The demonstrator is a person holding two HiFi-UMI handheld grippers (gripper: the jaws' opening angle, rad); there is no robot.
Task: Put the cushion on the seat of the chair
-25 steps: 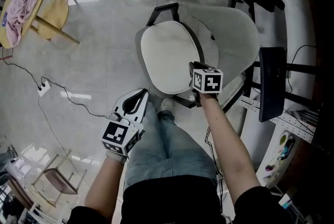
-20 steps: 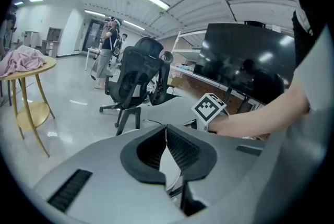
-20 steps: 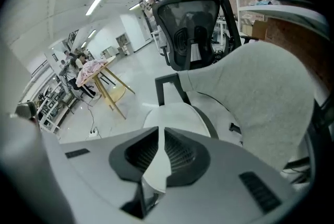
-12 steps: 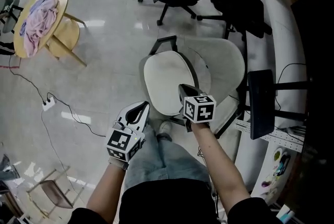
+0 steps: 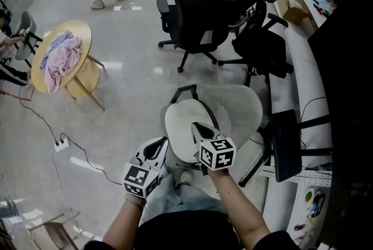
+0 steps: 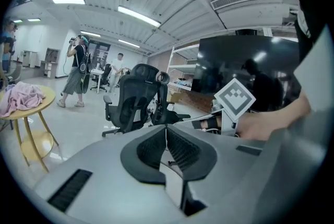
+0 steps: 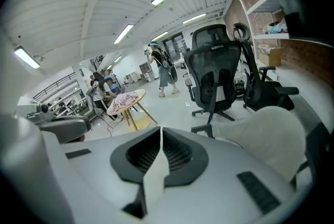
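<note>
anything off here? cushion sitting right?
Nothing serious. The cushion lies flat on the seat of the chair, with no visible tilt or fold. The only untidy bits are a pink cloth heaped on the round table and a power strip lying out on the open floor.

The cushion (image 5: 179,126) lies on the chair (image 5: 245,104) seat, black office chairs (image 5: 204,10) beyond.

Your cushion (image 5: 182,126) is off-white, and the chair (image 5: 245,104) is pale grey with a black frame. The office chairs (image 5: 204,10) are black. The round table (image 5: 83,30) is light wood, its cloth (image 5: 61,56) pink. Your jeans (image 5: 175,208) are faded blue.
</note>
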